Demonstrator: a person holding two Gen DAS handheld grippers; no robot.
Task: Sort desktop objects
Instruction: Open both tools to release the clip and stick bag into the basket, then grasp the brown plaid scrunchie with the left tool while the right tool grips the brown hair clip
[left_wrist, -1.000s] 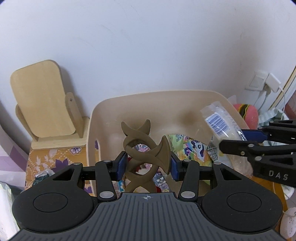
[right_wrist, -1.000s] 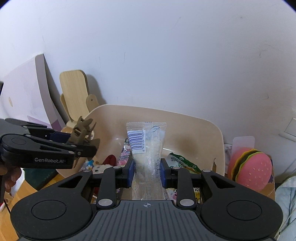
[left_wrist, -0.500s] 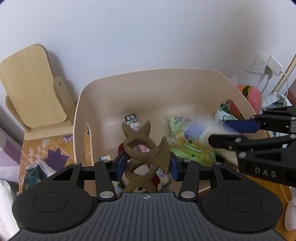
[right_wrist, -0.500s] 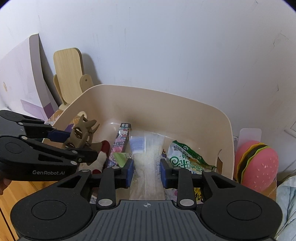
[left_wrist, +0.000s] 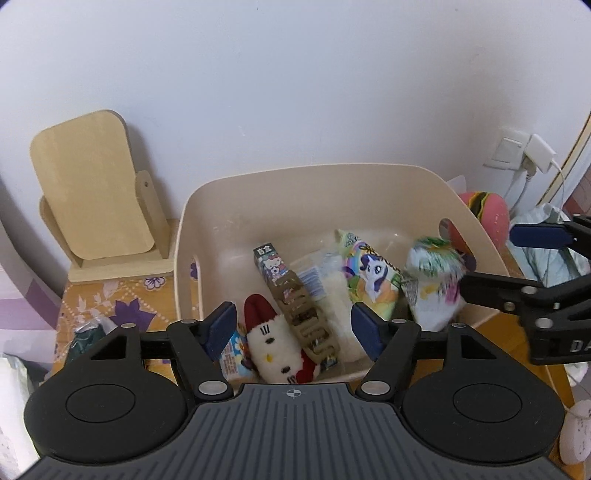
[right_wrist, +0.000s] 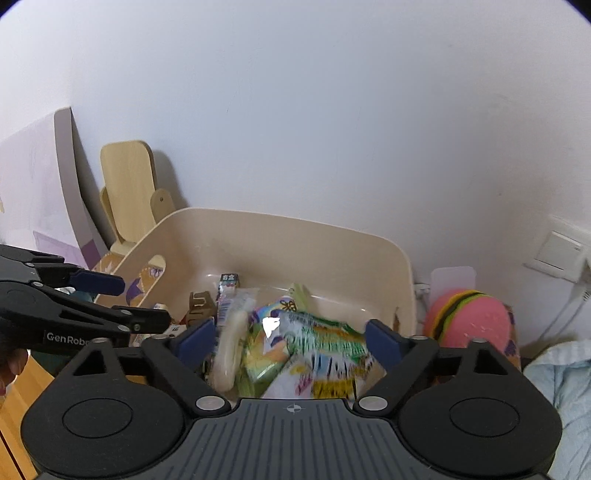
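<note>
A beige bin (left_wrist: 258, 192) holds several toys and snack packs. The brown hair claw (left_wrist: 303, 325) lies loose in it, on a Hello Kitty box and beside a plush (left_wrist: 273, 350). My left gripper (left_wrist: 293, 325) hovers over the claw with its jaws opening, and the pads do not touch it. The clear barcode packet (right_wrist: 231, 343) lies in the bin (right_wrist: 295, 236) next to colourful snack bags (right_wrist: 314, 343). Above them my right gripper (right_wrist: 290, 339) has its jaws opening, gripping nothing. The left gripper (right_wrist: 129, 301) shows at the left of the right wrist view.
A wooden stand (left_wrist: 92, 192) leans on the wall left of the bin. A pink burger toy (right_wrist: 469, 321) sits right of it, with a wall socket (left_wrist: 513, 151) and cable behind. Light blue cloth (right_wrist: 561, 387) lies at the far right. A purple board (right_wrist: 37, 206) stands at the left.
Both grippers opened. The brown claw left the left jaws and the clear packet left the right jaws; both now lie in the bin.
</note>
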